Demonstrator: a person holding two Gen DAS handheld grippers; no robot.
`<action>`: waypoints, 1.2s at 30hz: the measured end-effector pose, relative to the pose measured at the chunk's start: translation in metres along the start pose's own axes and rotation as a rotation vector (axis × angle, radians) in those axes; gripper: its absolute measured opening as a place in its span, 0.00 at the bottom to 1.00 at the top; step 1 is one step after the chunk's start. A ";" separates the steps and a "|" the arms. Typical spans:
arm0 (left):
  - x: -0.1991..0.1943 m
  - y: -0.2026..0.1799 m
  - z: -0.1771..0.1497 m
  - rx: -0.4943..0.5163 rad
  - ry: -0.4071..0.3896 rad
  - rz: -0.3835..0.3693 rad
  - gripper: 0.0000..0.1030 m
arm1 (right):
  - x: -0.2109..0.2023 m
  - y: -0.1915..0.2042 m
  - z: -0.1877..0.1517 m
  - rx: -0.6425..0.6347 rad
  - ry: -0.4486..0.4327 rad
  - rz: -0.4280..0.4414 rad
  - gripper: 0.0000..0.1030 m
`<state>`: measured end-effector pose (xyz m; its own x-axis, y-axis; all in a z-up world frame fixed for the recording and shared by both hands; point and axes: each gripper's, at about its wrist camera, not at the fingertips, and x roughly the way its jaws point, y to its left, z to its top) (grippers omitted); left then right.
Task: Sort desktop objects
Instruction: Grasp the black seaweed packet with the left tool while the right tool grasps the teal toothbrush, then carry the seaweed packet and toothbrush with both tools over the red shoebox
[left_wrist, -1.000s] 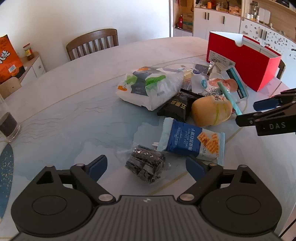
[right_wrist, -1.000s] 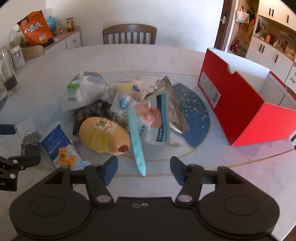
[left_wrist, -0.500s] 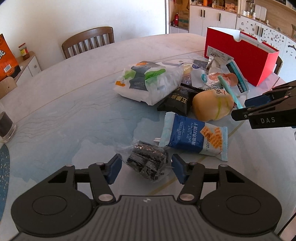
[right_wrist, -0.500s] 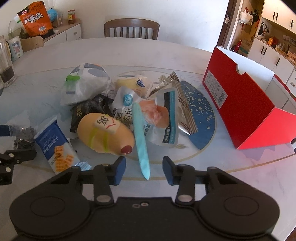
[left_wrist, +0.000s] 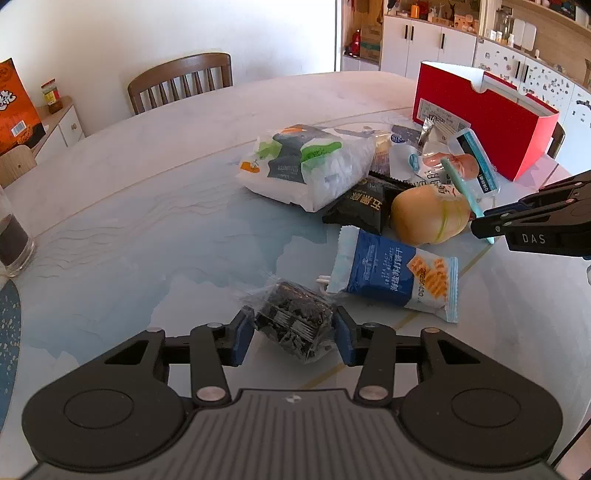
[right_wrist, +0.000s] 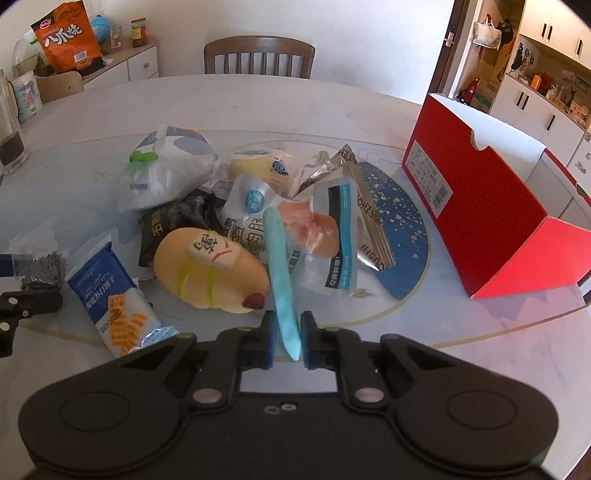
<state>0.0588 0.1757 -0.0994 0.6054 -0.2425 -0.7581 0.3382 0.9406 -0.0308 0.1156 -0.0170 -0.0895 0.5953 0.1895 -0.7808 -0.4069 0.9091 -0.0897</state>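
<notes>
Two grippers are clamped: the left gripper (left_wrist: 294, 334) squeezes a clear packet of dark snack (left_wrist: 293, 325) on the table (left_wrist: 147, 206); the right gripper (right_wrist: 286, 338) pinches a light-blue stick (right_wrist: 281, 280), a grip shown only by the right wrist view.

Left tongs (left_wrist: 293, 334) closed on dark packet (left_wrist: 295, 323); right tongs (right_wrist: 286, 341) on blue stick (right_wrist: 281, 273).

Taking the snack pile (right_wrist: 236, 218) as the landmark: the worktop (left_wrist: 122, 206) on its chair side and out toward the glass jar (left_wrist: 13, 240) is bare, so plenty of room to sweep through there. On the opposite side the red box (right_wrist: 491, 221) stands tall, with just a strip of blue mat (right_wrist: 402, 236) between box and pile. The blue cracker pack (left_wrist: 391, 277) lies just beside the pile's near edge.
</notes>
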 end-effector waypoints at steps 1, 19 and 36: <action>0.000 0.000 0.000 0.003 0.000 0.003 0.42 | 0.000 0.000 0.000 0.002 0.000 0.001 0.12; -0.019 0.015 0.007 -0.018 -0.029 -0.036 0.35 | -0.030 -0.005 -0.001 0.087 -0.031 0.027 0.09; -0.050 0.018 0.030 -0.025 -0.106 -0.113 0.35 | -0.066 -0.006 0.007 0.150 -0.082 0.054 0.08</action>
<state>0.0562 0.1977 -0.0427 0.6376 -0.3701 -0.6756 0.3918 0.9109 -0.1292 0.0837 -0.0325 -0.0329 0.6325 0.2638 -0.7283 -0.3358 0.9406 0.0491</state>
